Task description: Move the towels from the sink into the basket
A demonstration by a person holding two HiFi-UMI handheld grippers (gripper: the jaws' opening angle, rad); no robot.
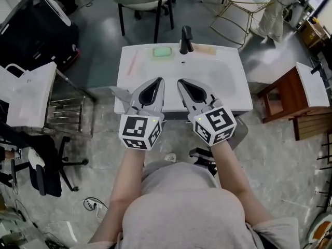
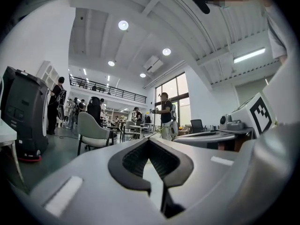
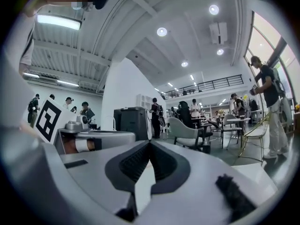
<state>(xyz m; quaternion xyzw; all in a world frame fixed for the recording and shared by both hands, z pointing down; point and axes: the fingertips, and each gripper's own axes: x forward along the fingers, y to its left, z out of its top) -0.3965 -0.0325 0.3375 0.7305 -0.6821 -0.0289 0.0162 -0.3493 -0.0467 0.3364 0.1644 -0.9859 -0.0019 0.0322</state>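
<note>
**Both tools shut and empty over the sink, no towel in sight**

Head view: my left tool (image 1: 160,80) and right tool (image 1: 181,81) hang side by side, tips near each other, over the front of the white sink (image 1: 236,104). Both are closed with nothing in them. No towel shows in the part of the basin I can see, and I can find no basket. A dark faucet (image 1: 185,39) and a green bar (image 1: 162,51) sit at the far edge.

Left tool view: the jaws meet, empty, pointing level across the room.

Right tool view: the same, jaws together on nothing.

Risks, as I judge them: reaching in with closed jaws would only shove cloth about. Tools this close could knock together. A long reach might strike the faucet.
</note>
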